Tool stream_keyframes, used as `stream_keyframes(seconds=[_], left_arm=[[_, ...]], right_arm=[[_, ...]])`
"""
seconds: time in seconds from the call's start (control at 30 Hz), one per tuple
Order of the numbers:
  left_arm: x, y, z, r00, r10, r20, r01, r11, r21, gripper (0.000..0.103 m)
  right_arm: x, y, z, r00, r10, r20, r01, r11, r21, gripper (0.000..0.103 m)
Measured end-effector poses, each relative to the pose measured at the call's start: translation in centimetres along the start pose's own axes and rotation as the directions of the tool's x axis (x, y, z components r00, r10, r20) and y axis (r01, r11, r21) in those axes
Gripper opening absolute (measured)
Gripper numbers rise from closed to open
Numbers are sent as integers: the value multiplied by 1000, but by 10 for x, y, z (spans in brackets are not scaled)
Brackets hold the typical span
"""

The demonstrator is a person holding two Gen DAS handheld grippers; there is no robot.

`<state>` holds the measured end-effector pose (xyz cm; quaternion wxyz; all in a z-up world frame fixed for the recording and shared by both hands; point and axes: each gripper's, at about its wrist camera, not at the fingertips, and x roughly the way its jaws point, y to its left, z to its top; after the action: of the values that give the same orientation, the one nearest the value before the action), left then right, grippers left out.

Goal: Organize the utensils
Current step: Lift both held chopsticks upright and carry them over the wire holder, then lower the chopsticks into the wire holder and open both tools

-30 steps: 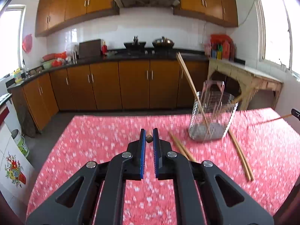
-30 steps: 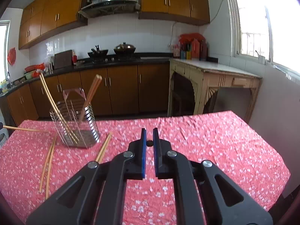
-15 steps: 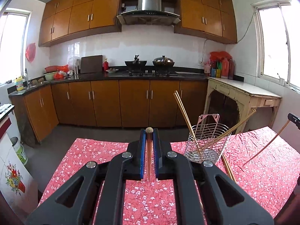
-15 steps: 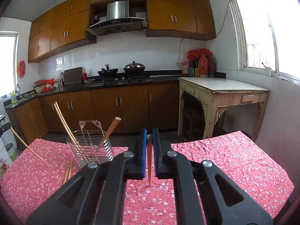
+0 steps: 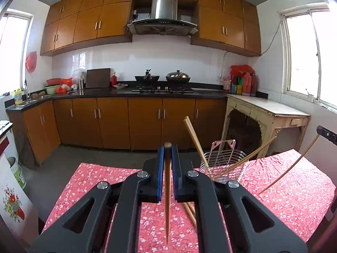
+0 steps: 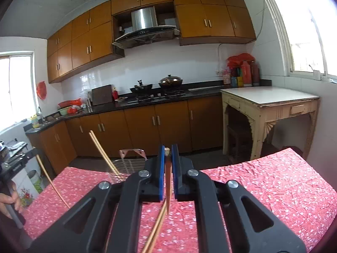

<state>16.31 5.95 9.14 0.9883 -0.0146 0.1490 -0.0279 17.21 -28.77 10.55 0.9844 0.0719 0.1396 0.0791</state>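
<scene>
The left wrist view shows the wire utensil basket [image 5: 223,164] almost whole, standing on the red floral tablecloth [image 5: 294,189] just right of the left gripper [image 5: 167,147], with chopsticks leaning out of it to the upper left [image 5: 192,133] and to the right [image 5: 252,155]; in the right wrist view the same basket [image 6: 126,164] is half hidden behind the right gripper [image 6: 167,148]. Only the right wrist view shows a hand [image 6: 8,200] at the left edge, gripping the handle of the other tool. The left gripper's jaws are pressed onto a single chopstick [image 5: 167,200] near its thick rounded end; its long axis runs nearly vertical, thick end up at the fingertips, thin tip hanging down over the cloth. The right gripper likewise pinches one chopstick [image 6: 167,189], upright with the tip downward; seen from the left camera it is a long diagonal [image 5: 288,166] sloping down to the left from the right edge. A loose pair [image 6: 155,232] lies on the cloth below the right gripper, and more loose sticks [image 5: 190,210] lie below the left one. Compared with a second ago, both cameras sit higher and look out more level: the cloth has dropped low in each view, the upper cabinets [image 5: 105,14] show in full, and each held stick now hangs clear of the table.
</scene>
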Motion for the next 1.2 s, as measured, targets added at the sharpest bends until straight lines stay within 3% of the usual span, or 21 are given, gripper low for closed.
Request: stream_keyframes(seconds=[0.3, 0.67, 0.87, 1.07, 1.2], left_arm=[[-7, -23, 39, 995, -70, 73, 71, 997, -19, 7], [5, -61, 109, 966, -69, 251, 91, 993, -76, 7], [36, -71, 117, 957, -28, 290, 68, 989, -131, 7], [65, -77, 110, 943, 25, 333, 27, 988, -152, 7], [86, -76, 97, 947, 33, 321, 25, 985, -173, 7]], right_arm=[[-17, 32, 45, 990, 121, 67, -122, 993, 6, 8], [27, 55, 98, 985, 78, 153, -79, 997, 0, 8], [72, 54, 105, 990, 51, 133, -52, 999, 4, 8], [112, 49, 91, 995, 34, 97, -36, 999, 17, 8], [140, 40, 77, 998, 40, 48, -43, 998, 50, 8]])
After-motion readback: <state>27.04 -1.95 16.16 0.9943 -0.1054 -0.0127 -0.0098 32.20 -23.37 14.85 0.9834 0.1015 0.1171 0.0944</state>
